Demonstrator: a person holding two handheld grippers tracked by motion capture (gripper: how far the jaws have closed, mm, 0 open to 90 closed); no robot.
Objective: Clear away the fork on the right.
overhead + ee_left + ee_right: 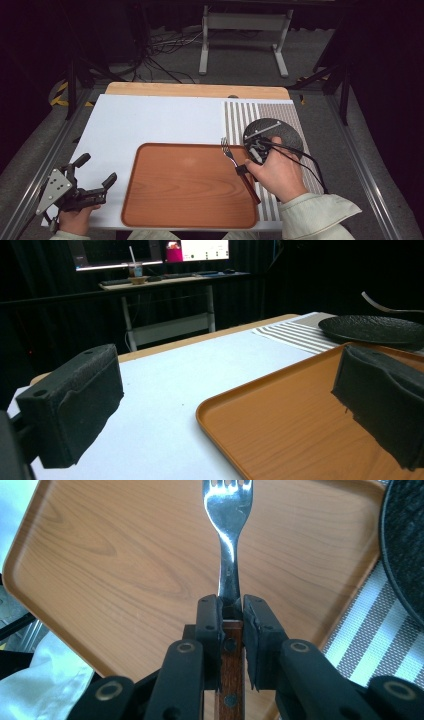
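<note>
Wooden-handled fork (229, 555) is pinched at its handle by the right gripper (231, 611) above the brown tray's (150, 200) right edge, beside the black plate (285, 131); the left gripper (95, 172) is held spread over the white table (150, 120)

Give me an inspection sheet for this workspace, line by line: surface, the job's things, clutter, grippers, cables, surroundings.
Surface: white table top with a wooden far edge; striped mat on the right part.
Job's things: fork with wooden handle, held over the right edge of the brown tray; black plate on the mat.
Clutter: nothing seen.
Grippers: right gripper shut on the fork's neck; left gripper open, nothing between its jaws, at the table's near left corner.
Cables: black cable trails from the right gripper across the mat.
Surroundings: dark room, grey frame, floor wires, lit screen.
</note>
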